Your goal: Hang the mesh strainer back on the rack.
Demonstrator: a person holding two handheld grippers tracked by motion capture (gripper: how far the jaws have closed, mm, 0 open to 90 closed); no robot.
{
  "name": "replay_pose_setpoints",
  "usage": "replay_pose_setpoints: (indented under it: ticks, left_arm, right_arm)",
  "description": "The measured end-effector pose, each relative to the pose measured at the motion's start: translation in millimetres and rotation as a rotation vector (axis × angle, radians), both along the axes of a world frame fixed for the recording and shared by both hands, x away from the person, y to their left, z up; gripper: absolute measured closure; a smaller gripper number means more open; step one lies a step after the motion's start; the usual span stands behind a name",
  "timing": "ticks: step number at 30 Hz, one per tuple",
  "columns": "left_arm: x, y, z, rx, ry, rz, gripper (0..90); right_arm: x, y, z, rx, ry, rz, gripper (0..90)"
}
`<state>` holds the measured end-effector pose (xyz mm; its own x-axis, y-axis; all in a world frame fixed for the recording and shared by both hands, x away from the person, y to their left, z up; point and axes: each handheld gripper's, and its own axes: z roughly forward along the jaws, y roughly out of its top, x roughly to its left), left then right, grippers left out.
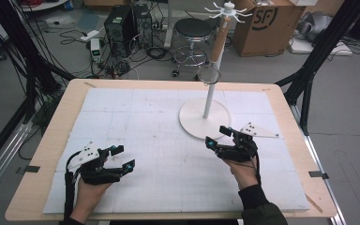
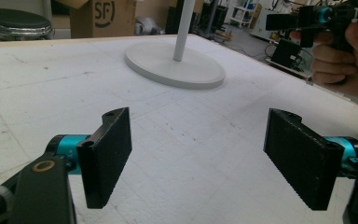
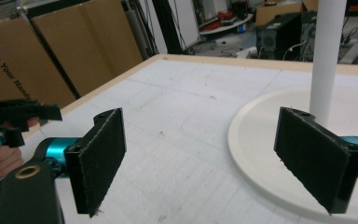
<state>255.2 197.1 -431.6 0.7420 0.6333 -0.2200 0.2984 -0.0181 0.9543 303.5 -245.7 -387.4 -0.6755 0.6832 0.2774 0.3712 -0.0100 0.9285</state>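
Taking the stand (image 1: 205,117) as landmark, nothing looks in hand at this point: both grippers are empty, and the one thing already on the stand is a strainer (image 1: 209,74) hanging by its long wooden handle from a hook of the white crown at the top, its wire bowl against the pole. By that, I judge the hanging done, or no fresh item yet brought; no other utensil lies on the board. Well to the left of the stand and nearer the person, the left gripper (image 1: 120,158) rests low over the mat, jaws wide apart with only bare mat between them. Just beside the stand's round base, at its near right edge, the right gripper (image 1: 218,136) is held with jaws spread about as wide, nothing between them either; in its own view the pole (image 3: 327,56) rises just beyond the right-hand pad. The stand sits right of centre, toward the far edge, on a white gridded mat (image 1: 136,117), scuffed and speckled, that covers a pale wooden table (image 1: 82,85). Beyond the stand, on a grey floor, stand a black stool (image 1: 194,30), computer cases (image 1: 122,23) amid loose cables to its left, and a cardboard box (image 1: 267,26) to its right.
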Motion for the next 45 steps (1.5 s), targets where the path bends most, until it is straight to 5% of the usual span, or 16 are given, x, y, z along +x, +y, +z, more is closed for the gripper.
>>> replay_pose_setpoints:
  ticks: [21,27,45]
  left_arm:
    - [-0.2,-6.5,-4.8,0.007,0.012,-0.012,24.1]
    - [-1.6,-6.3,-4.6,0.008,0.009,-0.013,24.1]
    - [-2.2,-2.5,-4.5,-0.002,0.01,-0.001,24.1]
  right_arm:
    - [-21.8,-13.3,-24.5,-0.049,-0.023,-0.014,14.9]
    - [-26.9,-13.6,-36.6,-0.083,0.008,-0.019,14.9]
    - [-27.3,-13.2,-42.8,-0.06,0.031,-0.011,14.9]
